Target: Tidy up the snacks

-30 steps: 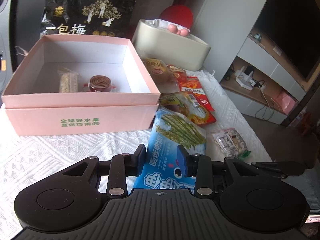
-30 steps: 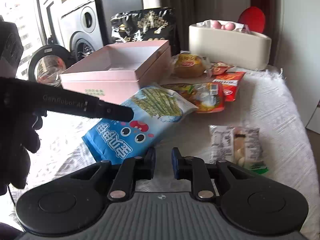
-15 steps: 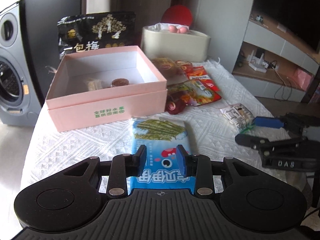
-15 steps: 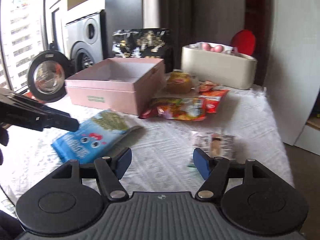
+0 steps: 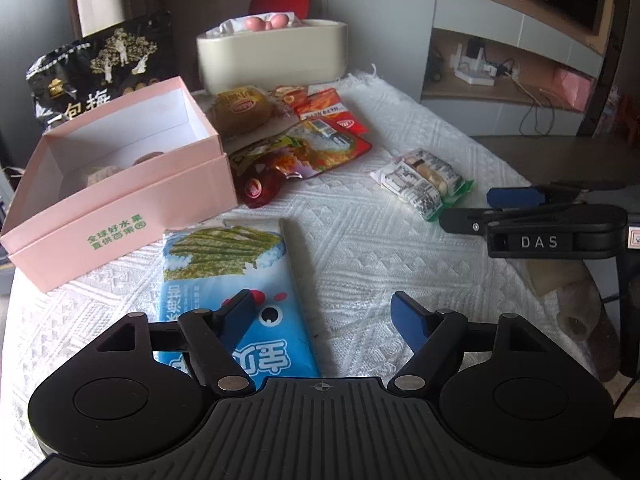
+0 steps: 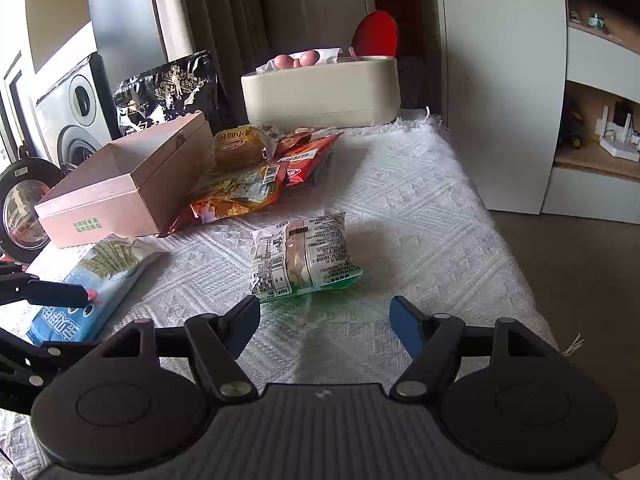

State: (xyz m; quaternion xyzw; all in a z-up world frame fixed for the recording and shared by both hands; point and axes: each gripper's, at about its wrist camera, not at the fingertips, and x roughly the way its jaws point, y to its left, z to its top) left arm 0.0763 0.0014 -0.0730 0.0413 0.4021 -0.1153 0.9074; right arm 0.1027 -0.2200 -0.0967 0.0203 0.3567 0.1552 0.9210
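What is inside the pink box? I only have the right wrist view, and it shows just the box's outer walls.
Observer: The left wrist view looks into the pink box. It is open, and two small snacks lie on its floor, partly hidden by the near wall.
Operator: Is the left gripper holding the blue packet? I see only one finger over it.
Observer: No. The left gripper is open. The blue packet lies flat on the white cloth, one finger is above it and the other is over bare cloth.
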